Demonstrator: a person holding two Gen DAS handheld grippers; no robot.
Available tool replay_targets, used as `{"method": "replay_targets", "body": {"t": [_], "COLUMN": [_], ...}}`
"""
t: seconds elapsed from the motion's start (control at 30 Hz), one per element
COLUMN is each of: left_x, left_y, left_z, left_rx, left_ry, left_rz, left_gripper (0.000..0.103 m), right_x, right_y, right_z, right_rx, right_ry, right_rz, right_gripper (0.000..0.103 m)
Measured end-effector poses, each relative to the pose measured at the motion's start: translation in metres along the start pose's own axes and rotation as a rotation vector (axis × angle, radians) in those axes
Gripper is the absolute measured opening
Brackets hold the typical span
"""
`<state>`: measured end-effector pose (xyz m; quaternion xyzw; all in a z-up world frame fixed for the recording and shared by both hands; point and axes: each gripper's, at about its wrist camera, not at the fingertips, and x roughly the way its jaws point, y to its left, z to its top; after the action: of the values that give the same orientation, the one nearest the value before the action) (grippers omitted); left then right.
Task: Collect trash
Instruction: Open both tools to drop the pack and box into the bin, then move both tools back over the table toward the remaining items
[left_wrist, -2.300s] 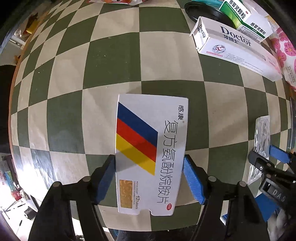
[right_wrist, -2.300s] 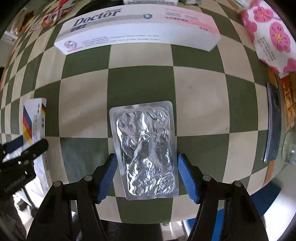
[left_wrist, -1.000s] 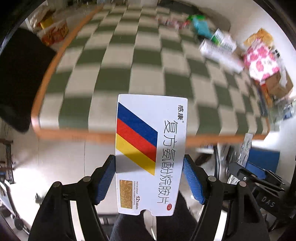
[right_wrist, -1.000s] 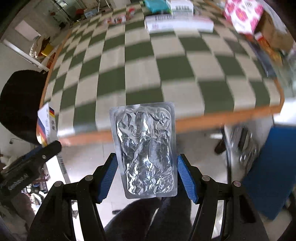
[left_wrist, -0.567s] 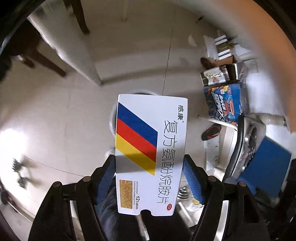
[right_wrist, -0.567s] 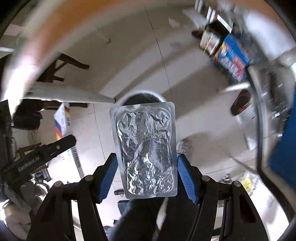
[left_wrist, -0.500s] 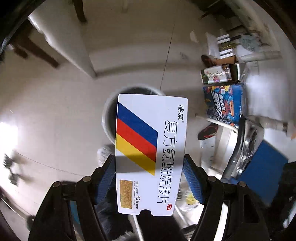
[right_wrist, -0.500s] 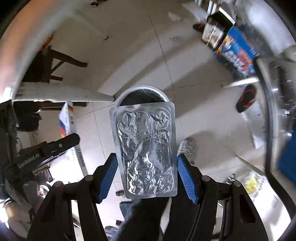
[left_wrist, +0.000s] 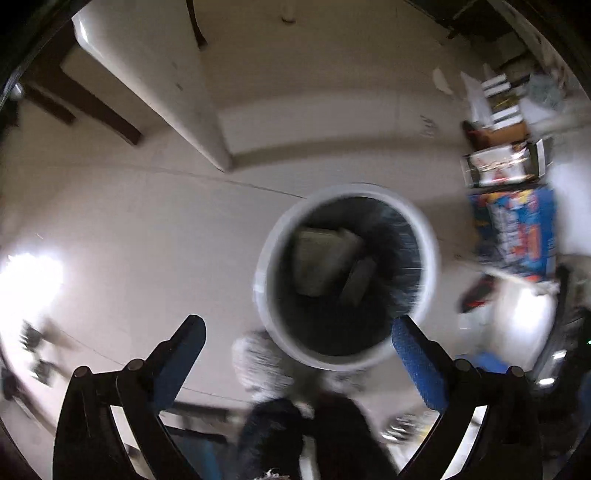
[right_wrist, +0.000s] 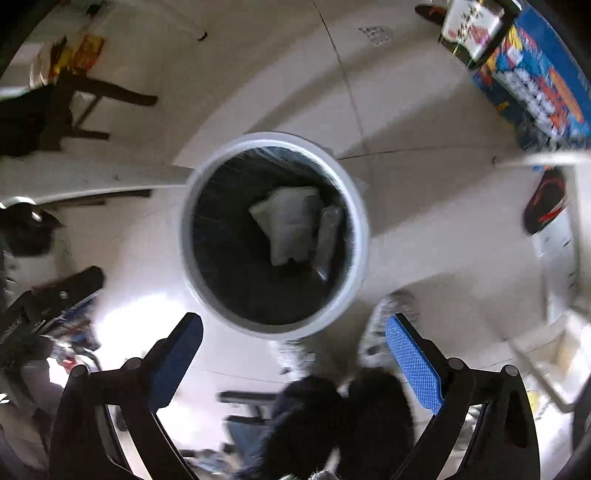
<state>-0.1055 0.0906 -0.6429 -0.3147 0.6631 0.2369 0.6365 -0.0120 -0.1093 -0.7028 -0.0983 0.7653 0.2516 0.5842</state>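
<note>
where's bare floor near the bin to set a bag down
Bare tile lies left of the trash bin, toward the pale cabinet, and beyond its far rim. Crowded: printed boxes on its right, the person's shoes on its near side. Both grippers are open, empty.

Smooth, faintly glossy pale tile on the floor (left_wrist: 155, 229), with bright glare patches. White plastic rim on the bin (right_wrist: 360, 229), lined with thin, shiny black film. Inside, a matt white paper carton (right_wrist: 288, 221) beside a glinting foil sheet (right_wrist: 328, 240). Dotted, rough blue pads (right_wrist: 413, 363) on matt black plastic tool arms. Glossy printed cardboard box (left_wrist: 517, 229) at the side.
</note>
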Motion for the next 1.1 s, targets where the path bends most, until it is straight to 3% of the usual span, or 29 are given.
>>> {"method": "replay_targets", "body": {"t": [0.13, 0.4, 0.63, 1.1], "left_x": [-0.009, -0.05, -0.115, -0.294], "left_y": [-0.005, -0.015, -0.025, -0.035], "left_z": [-0.014, -0.041, -0.058, -0.093], "left_rx": [0.052, 0.072, 0.076, 0.109], "left_ry": [-0.014, 0.002, -0.02, -0.12], "left_rz": [0.076, 0.104, 0.097, 0.071], "left_gripper": [0.103, 0.103, 0.103, 0.103], "right_x": [-0.006, -0.053, -0.126, -0.311], "right_y": [0.01, 0.021, 0.038, 0.095], "right_z": [-0.005, -0.022, -0.049, -0.116], "right_rx": [-0.052, -0.073, -0.08, -0.091], "right_ry": [-0.023, -0.062, -0.095, -0.184], "right_rz": [-0.11, -0.201, -0.194, -0.14], "right_gripper": [0.101, 0.101, 0.101, 0.101]}}
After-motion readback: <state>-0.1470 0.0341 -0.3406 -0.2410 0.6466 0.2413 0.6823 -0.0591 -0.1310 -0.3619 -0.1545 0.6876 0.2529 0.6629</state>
